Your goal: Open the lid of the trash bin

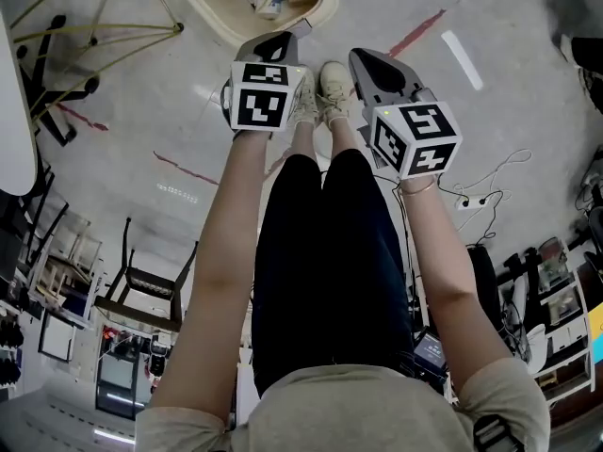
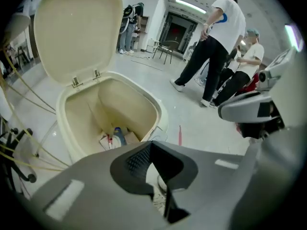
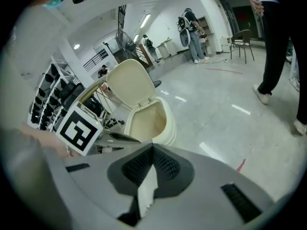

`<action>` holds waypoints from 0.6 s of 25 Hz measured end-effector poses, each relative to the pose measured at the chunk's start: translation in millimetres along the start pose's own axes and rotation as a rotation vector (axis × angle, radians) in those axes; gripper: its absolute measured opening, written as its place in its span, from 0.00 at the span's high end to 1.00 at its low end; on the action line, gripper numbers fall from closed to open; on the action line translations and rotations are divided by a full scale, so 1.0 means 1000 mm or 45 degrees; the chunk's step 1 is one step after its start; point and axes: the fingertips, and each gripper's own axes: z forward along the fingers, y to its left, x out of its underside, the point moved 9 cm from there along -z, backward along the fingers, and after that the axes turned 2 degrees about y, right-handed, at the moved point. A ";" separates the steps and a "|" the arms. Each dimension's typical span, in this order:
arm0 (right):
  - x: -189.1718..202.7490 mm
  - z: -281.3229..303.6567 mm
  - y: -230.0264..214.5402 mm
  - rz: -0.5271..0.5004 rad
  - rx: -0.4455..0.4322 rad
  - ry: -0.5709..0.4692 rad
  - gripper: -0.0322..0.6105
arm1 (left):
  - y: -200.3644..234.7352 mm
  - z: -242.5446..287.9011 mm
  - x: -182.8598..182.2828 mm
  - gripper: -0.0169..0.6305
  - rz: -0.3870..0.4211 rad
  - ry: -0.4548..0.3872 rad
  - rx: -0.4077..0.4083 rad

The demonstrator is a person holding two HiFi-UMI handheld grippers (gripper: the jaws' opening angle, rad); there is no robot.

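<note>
The cream trash bin (image 2: 158, 113) stands on the floor just beyond the person's shoes (image 1: 320, 90); its lid (image 2: 76, 32) is tipped up and back on its hinges; a bottle (image 2: 118, 136) lies among scraps inside; the left gripper (image 2: 151, 145) and right gripper (image 3: 152, 150) hang short of it, each with jaws pressed together on nothing.

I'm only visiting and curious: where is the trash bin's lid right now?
In the left gripper view the lid stands raised at the upper left. It is hinged to the back rim of the open cream bin, which sits on the floor.
</note>
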 end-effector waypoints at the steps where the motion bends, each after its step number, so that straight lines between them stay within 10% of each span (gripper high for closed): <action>1: -0.003 -0.001 0.002 -0.023 -0.005 0.005 0.96 | 0.004 0.000 -0.003 0.96 -0.016 0.016 0.042; 15: -0.066 -0.058 0.037 0.018 -0.069 -0.083 0.96 | -0.011 -0.096 -0.041 0.96 -0.092 -0.205 0.045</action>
